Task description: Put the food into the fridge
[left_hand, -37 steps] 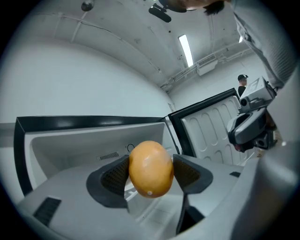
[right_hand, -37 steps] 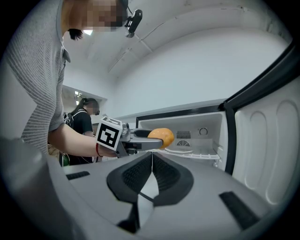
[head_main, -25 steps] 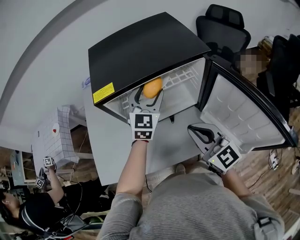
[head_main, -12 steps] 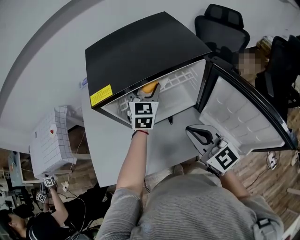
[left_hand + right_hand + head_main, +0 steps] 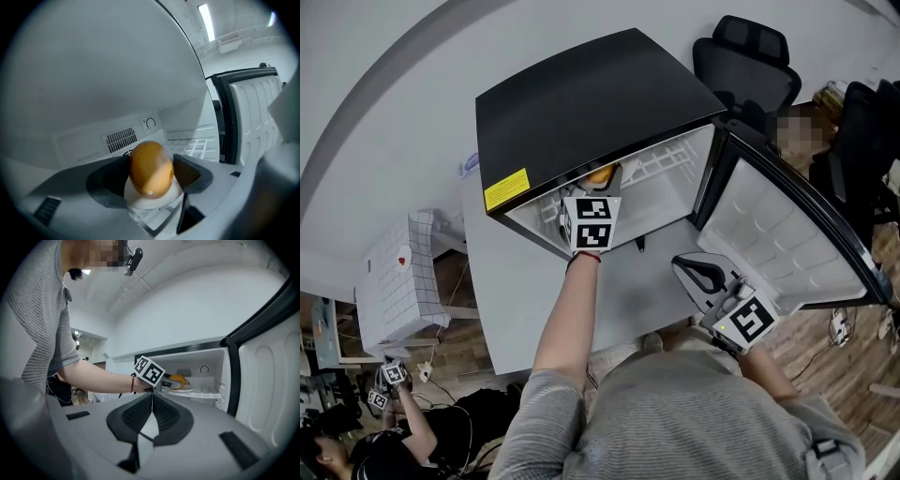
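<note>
One smooth orange-yellow oval fruit (image 5: 150, 161) sits between the jaws of the left tongs (image 5: 152, 174). They are open only to its width and press it on both sides. In the left gripper view its long axis stands roughly upright, and a pale spot on its lower end faces the camera. It is inside the one black-topped mini fridge (image 5: 581, 103), directly over a single round white plate (image 5: 140, 200) near the white wire shelf (image 5: 192, 145); I cannot tell whether it touches the plate. The fridge door (image 5: 787, 225) stands wide open. The right tongs (image 5: 152, 401) are closed and empty above the grey table (image 5: 525, 291).
</note>
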